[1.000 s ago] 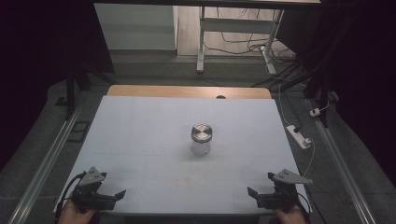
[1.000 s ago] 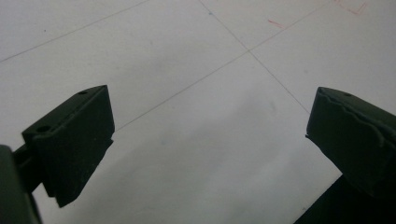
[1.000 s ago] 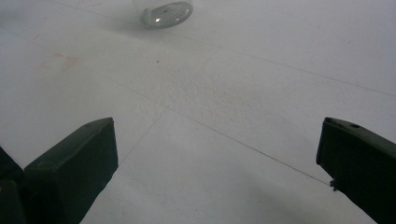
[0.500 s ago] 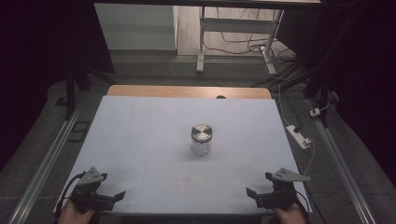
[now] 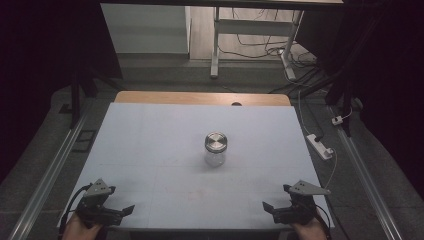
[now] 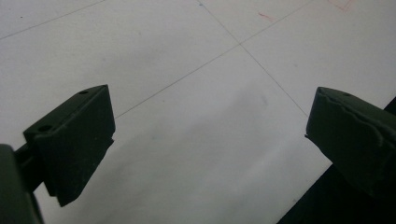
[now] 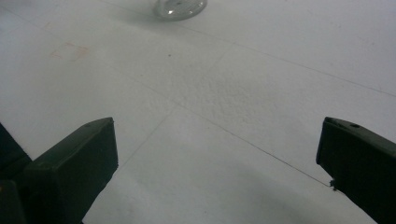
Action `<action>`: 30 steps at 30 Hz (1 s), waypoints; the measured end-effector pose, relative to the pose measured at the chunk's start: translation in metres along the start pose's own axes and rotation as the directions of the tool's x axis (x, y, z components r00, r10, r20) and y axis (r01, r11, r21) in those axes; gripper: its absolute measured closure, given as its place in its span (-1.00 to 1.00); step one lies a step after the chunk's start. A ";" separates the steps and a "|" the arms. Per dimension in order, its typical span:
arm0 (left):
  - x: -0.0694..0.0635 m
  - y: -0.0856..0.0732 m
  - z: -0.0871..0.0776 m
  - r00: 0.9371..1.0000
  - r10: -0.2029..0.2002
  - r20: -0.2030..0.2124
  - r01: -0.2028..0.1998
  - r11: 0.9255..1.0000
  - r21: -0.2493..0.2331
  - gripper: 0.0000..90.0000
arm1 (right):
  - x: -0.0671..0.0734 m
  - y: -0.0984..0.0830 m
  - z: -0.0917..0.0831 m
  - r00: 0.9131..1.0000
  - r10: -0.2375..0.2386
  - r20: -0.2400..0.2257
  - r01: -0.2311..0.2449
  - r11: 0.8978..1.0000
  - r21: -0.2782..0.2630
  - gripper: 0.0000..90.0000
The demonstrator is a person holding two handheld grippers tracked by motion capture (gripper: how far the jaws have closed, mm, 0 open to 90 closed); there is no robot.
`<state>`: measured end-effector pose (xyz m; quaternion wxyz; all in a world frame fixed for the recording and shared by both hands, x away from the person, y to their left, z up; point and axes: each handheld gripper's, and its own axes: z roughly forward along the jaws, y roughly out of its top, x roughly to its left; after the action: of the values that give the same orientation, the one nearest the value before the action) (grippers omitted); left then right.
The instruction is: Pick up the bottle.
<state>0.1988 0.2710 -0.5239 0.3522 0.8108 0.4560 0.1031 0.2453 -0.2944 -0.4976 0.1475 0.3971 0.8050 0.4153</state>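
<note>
Two hand-held grippers sit parked at the near corners of a white table (image 5: pixel 150 130), with a single glass jar (image 5: pixel 216 150) standing upright between them near the middle of the surface, its metal lid (image 5: pixel 216 141) screwed on top. The left gripper (image 5: pixel 117 212) rests by the near left corner, the right gripper (image 5: pixel 274 210) by the near right corner, and both point inward across the near edge, each with its jaws spread wide and nothing between them. The jar stands well apart from both, farther toward the far edge and roughly midway between the two hands, perhaps a shade nearer the right one; its long axis runs straight up, so a grip on the glass body would likely call for a level approach from the side. From above, the whole layout is plain: jar, lid, both hands and the bare wooden strip (image 5: pixel 200 97) along the far edge. The right gripper view looks along its own jaws over faint pencil lines and catches the rounded base of the jar (image 7: pixel 180 7) at its top edge, slightly left of centre, suggesting that hand is already aimed close to it. The left gripper view takes in the table's near edge and crossing lines on bare surface.
</note>
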 end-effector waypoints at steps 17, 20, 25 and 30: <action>0.002 -0.001 -0.001 1.000 -0.021 0.009 0.022 1.000 -0.007 -0.95 | 0.010 0.016 0.002 0.996 -0.069 -0.049 0.065 0.995 -0.072 -1.00; 0.002 -0.001 -0.001 1.000 -0.022 0.011 0.022 1.000 -0.008 -0.95 | 0.014 0.020 0.005 0.995 -0.087 -0.056 0.083 0.993 -0.079 -1.00; 0.003 -0.001 -0.001 1.000 -0.027 0.015 0.027 1.000 -0.006 -0.95 | 0.017 0.024 0.013 0.991 -0.106 -0.077 0.100 0.992 -0.076 -1.00; 0.003 -0.001 -0.001 1.000 -0.027 0.014 0.027 1.000 -0.003 -0.95 | 0.016 0.026 0.021 0.989 -0.116 -0.095 0.108 0.991 -0.077 -1.00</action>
<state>0.1998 0.2740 -0.5242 0.3578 0.8048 0.4642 0.0936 0.2603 -0.2614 -0.4882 0.1446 0.3246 0.8170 0.4542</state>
